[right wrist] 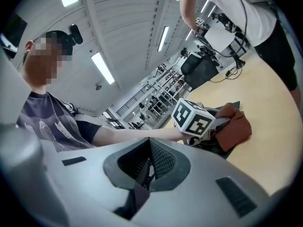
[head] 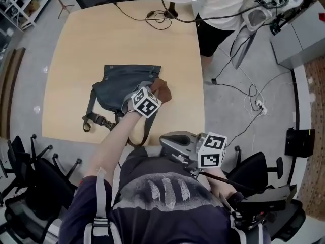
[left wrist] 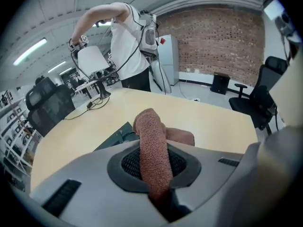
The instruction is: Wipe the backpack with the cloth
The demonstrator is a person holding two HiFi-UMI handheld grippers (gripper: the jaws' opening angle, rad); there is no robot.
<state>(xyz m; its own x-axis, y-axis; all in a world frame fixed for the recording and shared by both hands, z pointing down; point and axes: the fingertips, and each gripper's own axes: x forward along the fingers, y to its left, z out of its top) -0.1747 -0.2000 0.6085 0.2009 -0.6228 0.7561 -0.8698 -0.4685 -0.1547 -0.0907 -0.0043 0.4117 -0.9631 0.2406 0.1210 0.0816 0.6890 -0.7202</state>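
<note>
One dark grey backpack (head: pixel 122 88) lies flat on the light wooden table (head: pixel 101 39), near its 6 o'clock edge, with straps trailing toward 7 o'clock. At the bag's 3 o'clock side sits a rust-brown cloth (head: pixel 162 90), touching the bag's edge. We clamp that cloth in our left gripper (head: pixel 154 91), its jaws closed on a fold that stands up between them. Our right gripper (head: pixel 167 142) hangs off the table at 5 o'clock, above our lap, jaws pressed together with nothing in them. A black cable (head: pixel 152 17) loops at the table's 12 o'clock, near a person in a white shirt (head: pixel 223 4).
</note>
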